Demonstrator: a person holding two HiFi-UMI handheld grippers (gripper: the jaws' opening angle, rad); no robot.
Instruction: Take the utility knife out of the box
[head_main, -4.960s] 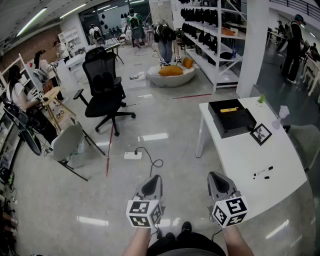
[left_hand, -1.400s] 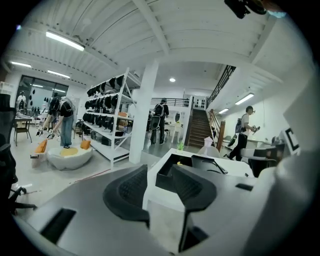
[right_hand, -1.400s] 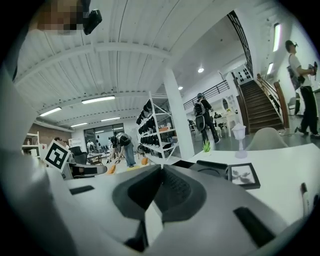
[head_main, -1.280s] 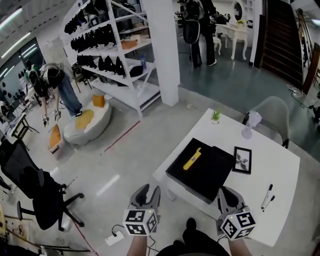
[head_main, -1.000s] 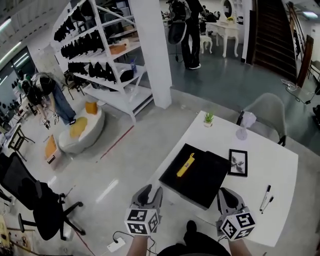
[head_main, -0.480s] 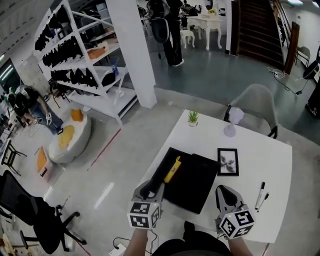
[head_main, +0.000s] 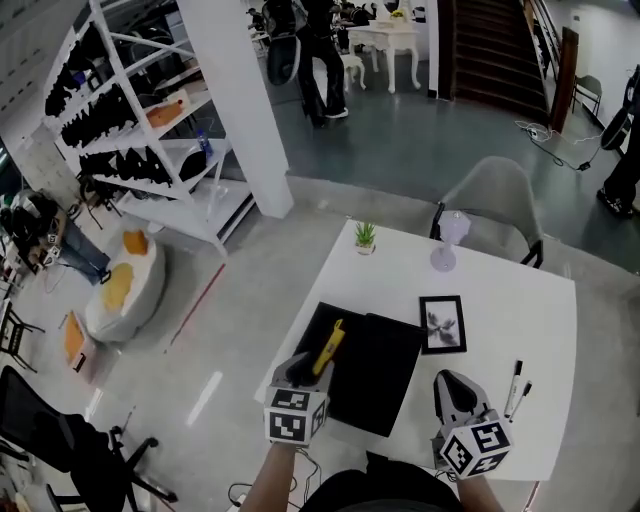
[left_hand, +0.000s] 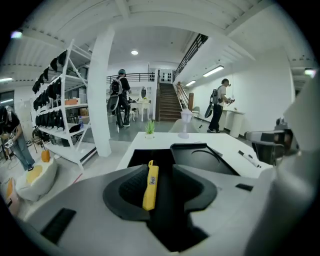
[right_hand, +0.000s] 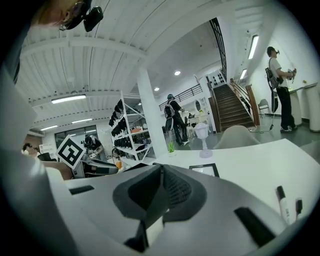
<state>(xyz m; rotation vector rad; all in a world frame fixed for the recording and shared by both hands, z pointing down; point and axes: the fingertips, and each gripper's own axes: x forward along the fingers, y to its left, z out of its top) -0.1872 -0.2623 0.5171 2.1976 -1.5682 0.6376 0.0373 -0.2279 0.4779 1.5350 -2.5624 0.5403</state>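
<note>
Yellow utility knife (head_main: 329, 347) not grabbed yet.
It lay in the black box (head_main: 385, 372) on the white table (head_main: 500, 300). L gripper (head_main: 299, 368) was near it, jaws wide, holding nothing. R gripper (head_main: 452, 388) was closed & empty. Next, I think, L must dip in & pinch it.

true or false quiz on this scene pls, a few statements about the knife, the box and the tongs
1. The knife lies in the box. True.
2. The left tongs are shut on the knife. False: they are open, and the knife lies ahead of them, untouched.
3. The right tongs are shut and hold nothing. True.
4. The frame lies left of the box. False: in the head view it lies to the box's right.
5. Two markers lie on the table near the right tongs. True.
</note>
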